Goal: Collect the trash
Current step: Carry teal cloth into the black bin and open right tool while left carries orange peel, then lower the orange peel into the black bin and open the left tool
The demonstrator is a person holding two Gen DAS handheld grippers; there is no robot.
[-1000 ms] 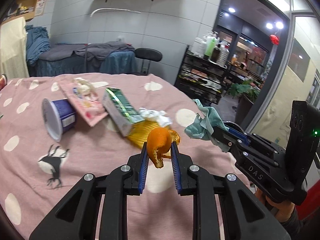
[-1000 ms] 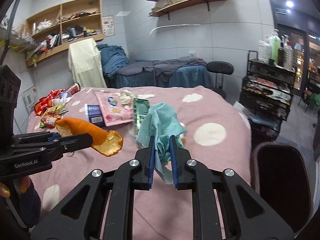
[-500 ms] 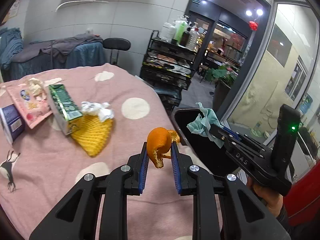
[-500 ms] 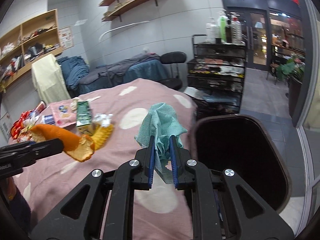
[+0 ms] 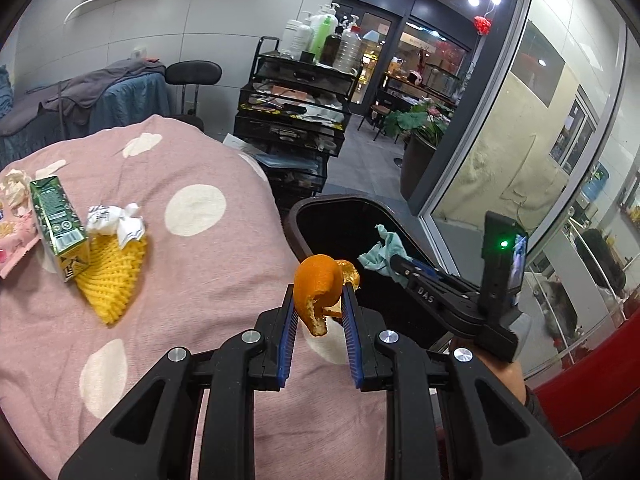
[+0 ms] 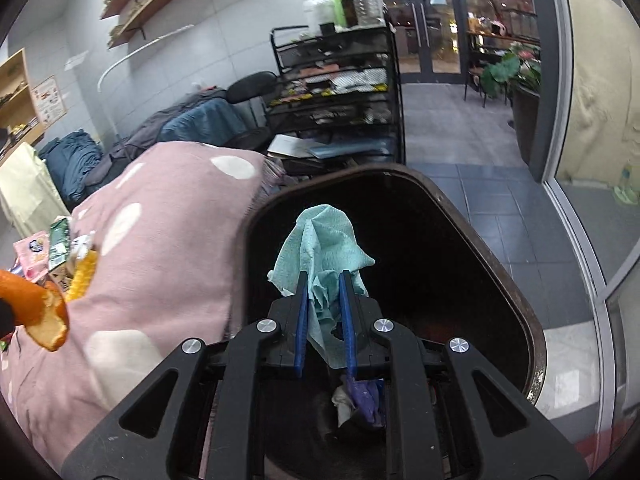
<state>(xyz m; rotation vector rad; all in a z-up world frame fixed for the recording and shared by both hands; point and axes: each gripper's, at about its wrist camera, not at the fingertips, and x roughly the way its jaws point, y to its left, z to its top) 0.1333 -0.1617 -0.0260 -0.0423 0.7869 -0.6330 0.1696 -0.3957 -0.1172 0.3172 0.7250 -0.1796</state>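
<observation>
The left claw (image 5: 319,298) pinches an orange peel (image 5: 318,282) above the pink bed (image 5: 192,280). The right claw (image 6: 324,280), jaws just widening, has a teal tissue (image 6: 324,248) between them over the dark bin (image 6: 496,268).

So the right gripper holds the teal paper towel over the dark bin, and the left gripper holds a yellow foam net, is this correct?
Not quite. The left gripper holds a piece of orange peel, as the left wrist view shows; the yellow foam net lies on the pink spotted cover. The right gripper does have the teal paper towel over the dark bin.

Black wire cart (image 5: 296,112) with bottles (image 5: 320,40) on top; black chair (image 5: 193,73) beside it.
</observation>
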